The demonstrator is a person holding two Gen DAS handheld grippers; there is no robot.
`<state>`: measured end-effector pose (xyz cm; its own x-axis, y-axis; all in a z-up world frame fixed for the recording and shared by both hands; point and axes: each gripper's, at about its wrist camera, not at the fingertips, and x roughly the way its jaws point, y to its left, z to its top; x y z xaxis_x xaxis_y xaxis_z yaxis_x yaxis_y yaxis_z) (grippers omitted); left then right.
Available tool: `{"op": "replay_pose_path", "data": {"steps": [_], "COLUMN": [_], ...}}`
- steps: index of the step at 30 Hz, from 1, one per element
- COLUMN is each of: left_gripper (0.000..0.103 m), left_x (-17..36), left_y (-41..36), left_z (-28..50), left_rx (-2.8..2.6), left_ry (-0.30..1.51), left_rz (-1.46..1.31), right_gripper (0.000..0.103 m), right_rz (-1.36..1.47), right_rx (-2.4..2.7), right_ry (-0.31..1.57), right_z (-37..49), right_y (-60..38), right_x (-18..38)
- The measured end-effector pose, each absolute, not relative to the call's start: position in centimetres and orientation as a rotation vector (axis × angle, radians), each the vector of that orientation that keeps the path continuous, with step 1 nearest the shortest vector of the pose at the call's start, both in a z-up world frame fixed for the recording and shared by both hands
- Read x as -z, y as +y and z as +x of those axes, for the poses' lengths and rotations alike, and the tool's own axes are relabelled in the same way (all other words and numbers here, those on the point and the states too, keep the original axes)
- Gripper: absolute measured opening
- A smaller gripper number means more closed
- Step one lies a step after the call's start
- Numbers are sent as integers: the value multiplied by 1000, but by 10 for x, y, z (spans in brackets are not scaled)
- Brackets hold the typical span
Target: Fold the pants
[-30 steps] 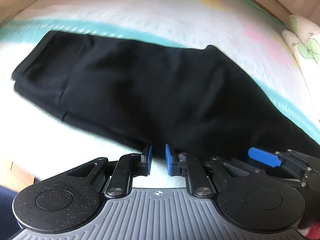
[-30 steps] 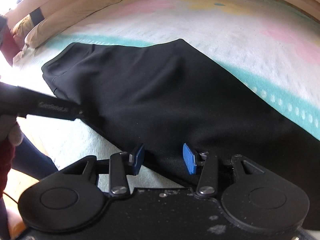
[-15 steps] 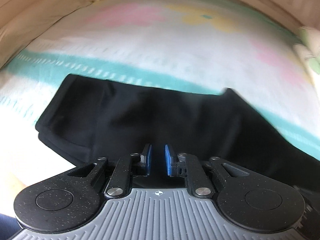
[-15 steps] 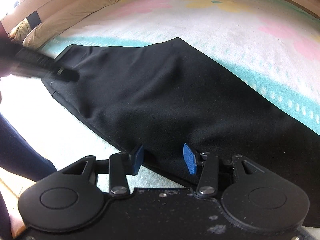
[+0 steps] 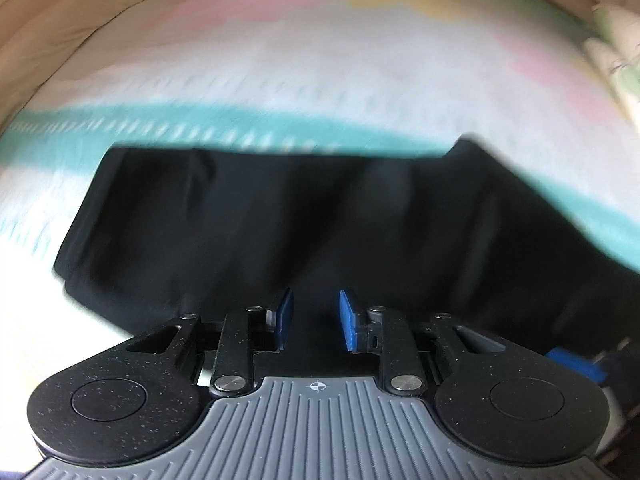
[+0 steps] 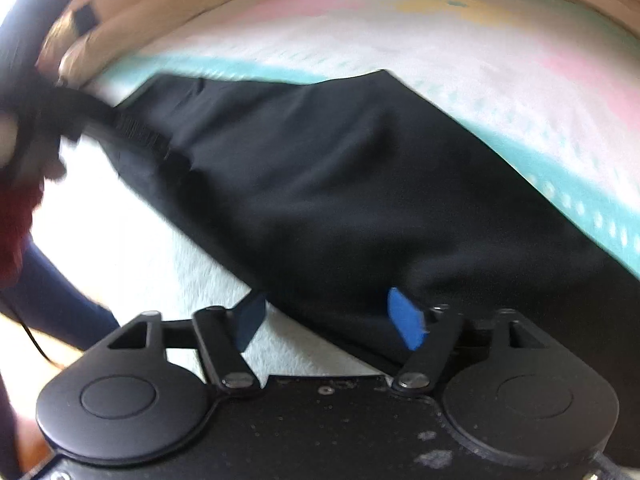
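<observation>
Black pants (image 5: 304, 216) lie flat across a pastel blanket (image 5: 304, 80), with the waist end to the left. My left gripper (image 5: 316, 320) hovers over the pants' near part; its jaws are opening with a narrow gap, and no fold shows pinched between the blue pads. In the right wrist view the same pants (image 6: 360, 184) run diagonally. My right gripper (image 6: 328, 320) is opening wide, and the pants' near edge runs between its pads untouched. The left gripper (image 6: 136, 132) shows blurred over the waist end.
A beige bolster (image 6: 180, 12) lies along the bed's far left. A floral pillow (image 5: 616, 40) sits at the right. A person's red sleeve (image 6: 16, 220) and dark-blue leg (image 6: 60, 308) stand at the bed's near left edge. The right gripper's blue pad (image 5: 572, 364) shows low right.
Both grippers' jaws have spread wider, the right much more. The left gripper has shifted toward the pants' waist end. Both views are now motion-blurred.
</observation>
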<state>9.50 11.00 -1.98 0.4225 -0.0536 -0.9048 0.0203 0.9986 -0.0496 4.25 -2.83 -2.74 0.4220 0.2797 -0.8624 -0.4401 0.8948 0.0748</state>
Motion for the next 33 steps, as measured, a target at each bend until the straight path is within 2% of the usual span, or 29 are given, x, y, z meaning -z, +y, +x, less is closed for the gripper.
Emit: {"op": "replay_pose_path", "data": {"steps": [5,8,10,12,15,19,24,27,29,31,33], "left_gripper": [25,25,25,25,25,25,25,25,25,25,25], "left_x": [11,31,51,54,54,54,53,53,53,54,53], "left_y": [98,96,101,105,100,103,106,106,105,104,105], "left_z": [123,133,137,132,132,133,136,135,135,134,133], "left_rx": [100,101,64,41,53,46,50,57,60,62,62], "left_ry": [1053,1093,1179,1142,1146,1146,1146,1143,1140,1139,1139], "left_rz": [14,-16,-52,-107,-62,-83,-101,-96,-91,-89,-92], "right_gripper": [82,82,80,73,73,74,72,68,59,7,6], "right_rz": [-222,-189,-157,-59,73,27,-3,19,30,32,26], "right_rx": [-430,-464,-495,-531,-533,-493,-520,-573,-601,-611,-612], "right_ry": [1020,1045,1076,1097,999,872,896,947,978,1010,1007], "right_z": [35,41,49,57,75,115,177,197,203,206,203], "right_y": [-18,-25,-32,-43,-62,-72,-66,-61,-56,-49,-49], "right_x": [30,27,21,9,-20,-42,-25,-7,3,7,7]}}
